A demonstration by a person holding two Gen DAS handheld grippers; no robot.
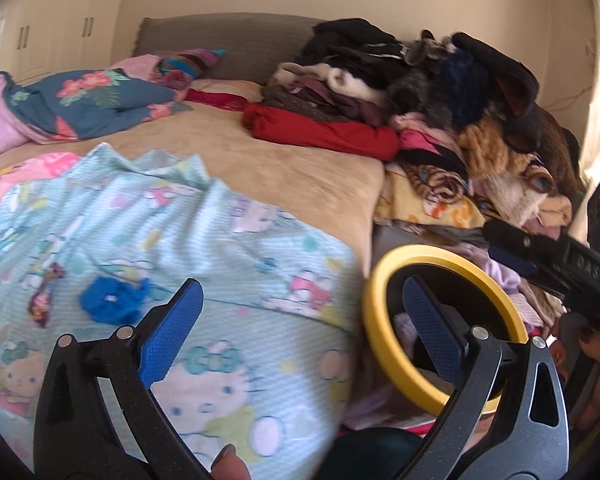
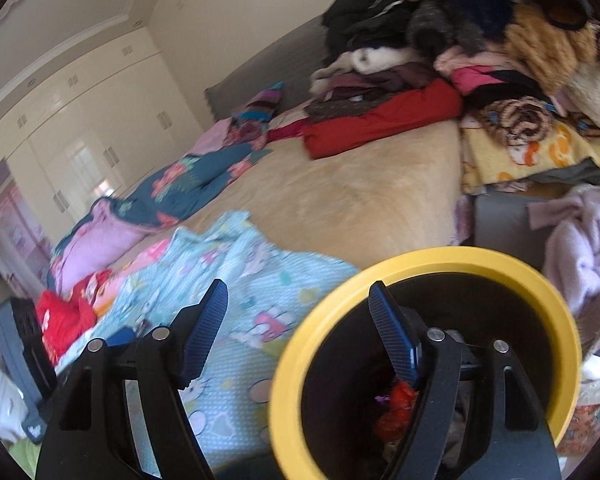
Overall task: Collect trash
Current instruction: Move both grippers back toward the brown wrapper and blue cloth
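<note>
A black trash bin with a yellow rim (image 2: 500,272) stands beside the bed; it also shows in the left wrist view (image 1: 384,344). Red crumpled trash (image 2: 396,408) lies inside it. My right gripper (image 2: 298,320) is open and empty, its right finger over the bin's mouth. My left gripper (image 1: 300,312) is open and empty above the bed's edge, left of the bin. A crumpled blue scrap (image 1: 114,298) and a small dark patterned wrapper (image 1: 44,300) lie on the light blue cartoon blanket (image 1: 220,240). The right gripper's black body (image 1: 560,264) shows at the right in the left wrist view.
The bed has a tan sheet (image 1: 280,160), a blue floral quilt (image 1: 88,100) and a big pile of clothes (image 1: 440,92) along the right side. A lilac fleece (image 2: 580,240) lies right of the bin. White wardrobes (image 2: 80,120) stand behind.
</note>
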